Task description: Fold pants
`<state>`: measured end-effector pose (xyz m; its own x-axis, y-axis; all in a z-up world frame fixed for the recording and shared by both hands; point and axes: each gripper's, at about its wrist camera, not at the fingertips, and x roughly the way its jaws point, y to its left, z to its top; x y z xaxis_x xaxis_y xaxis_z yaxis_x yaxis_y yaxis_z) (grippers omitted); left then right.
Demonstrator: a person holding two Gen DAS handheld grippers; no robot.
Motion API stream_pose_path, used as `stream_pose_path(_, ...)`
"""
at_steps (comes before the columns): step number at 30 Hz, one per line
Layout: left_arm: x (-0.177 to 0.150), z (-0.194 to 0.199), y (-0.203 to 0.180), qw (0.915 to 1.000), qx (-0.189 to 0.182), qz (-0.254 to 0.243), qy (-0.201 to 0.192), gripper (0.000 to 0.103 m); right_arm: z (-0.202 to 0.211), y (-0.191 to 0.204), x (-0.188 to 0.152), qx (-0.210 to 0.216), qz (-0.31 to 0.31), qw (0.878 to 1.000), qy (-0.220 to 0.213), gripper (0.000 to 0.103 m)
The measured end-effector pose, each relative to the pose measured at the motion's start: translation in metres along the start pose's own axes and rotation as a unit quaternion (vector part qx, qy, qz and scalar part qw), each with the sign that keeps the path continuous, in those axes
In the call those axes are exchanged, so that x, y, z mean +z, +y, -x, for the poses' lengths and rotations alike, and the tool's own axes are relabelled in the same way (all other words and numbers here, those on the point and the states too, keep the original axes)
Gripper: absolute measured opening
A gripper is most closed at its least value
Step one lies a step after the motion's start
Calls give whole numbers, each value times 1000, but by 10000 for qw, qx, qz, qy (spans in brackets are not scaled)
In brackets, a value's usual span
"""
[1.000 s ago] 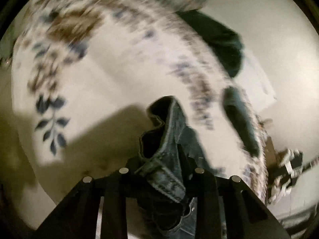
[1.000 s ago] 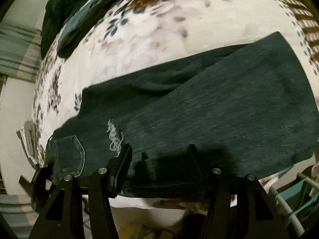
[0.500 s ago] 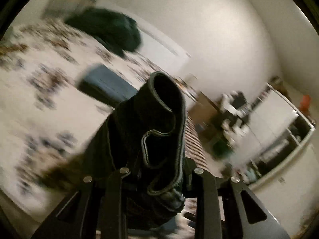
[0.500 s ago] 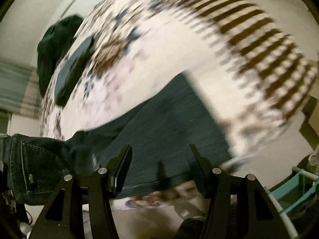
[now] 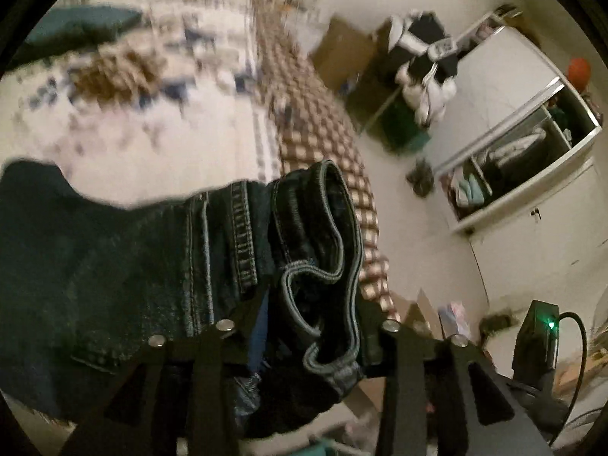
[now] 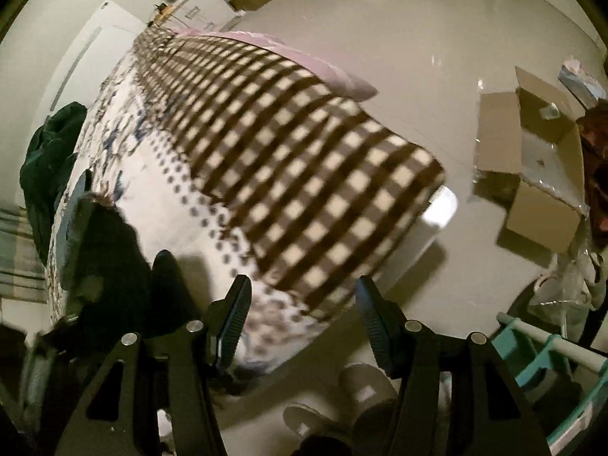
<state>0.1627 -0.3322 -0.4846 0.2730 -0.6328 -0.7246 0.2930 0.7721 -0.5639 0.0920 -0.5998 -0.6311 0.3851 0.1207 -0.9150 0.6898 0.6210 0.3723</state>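
Note:
Dark blue denim pants (image 5: 125,266) hang from my left gripper (image 5: 307,315), which is shut on the bunched waistband (image 5: 323,266) and holds it above the bed. The fabric spreads to the left of the fingers. In the right wrist view my right gripper (image 6: 300,311) is open and empty above the bed's corner, its ribbed pads (image 6: 233,315) wide apart. A dark mass of the pants (image 6: 110,258) lies on the bed to its left.
The bed has a floral sheet (image 5: 125,87) and a brown checked blanket (image 6: 304,174). Folded blue cloth (image 5: 79,26) and dark green clothing (image 6: 45,163) lie far on the bed. An open cardboard box (image 6: 532,174), slippers (image 6: 364,383) and a teal rack (image 6: 543,357) are on the floor.
My left gripper has swung the waistband up and across toward the bed's edge. My right gripper has moved right, off the pants leg, and now looks at the bed corner and floor.

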Motion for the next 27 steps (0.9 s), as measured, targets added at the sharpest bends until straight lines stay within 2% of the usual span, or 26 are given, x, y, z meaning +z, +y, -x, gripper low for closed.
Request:
stream_pose_path(1,-6,0,0,10000,-34,39,27,55,0,-4,1,5,-15,10000,44,69)
stream_pose_path(2,-3,9,1,9999,-100,109,29,87,1,-8,2,65,-18,9999,115,76)
stream_pose_path(3,-1,17,2,9999,-97,127,-31,100,2,-9,2,134,-27,9998,136,85)
stream_pose_path(4,2,31,5,9998,-102,143,-124,100,2,-12,2,274,-57,9995,148,91)
stream_pose_path(5,3,42,9,9997,-82,149,-189,100,1,-10,2,407,-78,9990,184,93)
stream_pose_path(7,13,66,31,9990,181,167,-381,100,-5,-4,3,678,-131,9971,307,94)
stream_pose_path(8,18,78,48,9981,366,224,-432,100,-9,2,4,787,-155,9962,342,94)
stream_pose_path(9,24,93,73,9954,725,338,-528,100,-13,8,5,929,-170,9949,361,94)
stream_pose_path(11,29,100,114,9917,1078,461,-532,100,-21,18,6,1118,-210,9926,420,95)
stream_pose_path(12,32,104,144,9875,1394,598,-420,100,-29,25,7,1146,-185,9921,479,98)
stream_pose_path(13,29,105,158,9859,1493,672,-347,100,-36,31,7,1165,-127,9917,535,102)
stream_pose_path(15,26,102,196,9822,1649,887,-119,100,-60,43,10,1170,57,9907,685,103)
stream_pose_path(16,25,94,216,9809,1654,1017,123,100,-73,46,12,1145,123,9903,781,103)
stream_pose_path(20,12,70,244,9804,1339,1305,620,100,-135,51,23,1317,-67,9773,1659,103)
stream_pose_path(21,9,68,244,9802,1308,1333,662,100,-134,55,25,1441,35,9755,1659,92)
stream_pose_path(22,6,65,245,9795,1270,1393,704,100,-129,63,28,1620,186,9738,1586,39)
stream_pose_path(23,4,65,244,9797,1236,1409,707,100,-125,74,30,1511,469,9740,1620,21)
stream_pose_path(24,0,63,243,9797,1203,1435,716,100,-118,87,32,1223,844,9765,1559,17)
stream_pose_path(25,2,61,242,9792,1212,1456,729,100,-113,94,34,1196,1010,9760,1514,13)
stream_pose_path(27,-3,61,239,9791,1159,1495,746,100,-101,106,42,1136,1345,9745,1394,12)
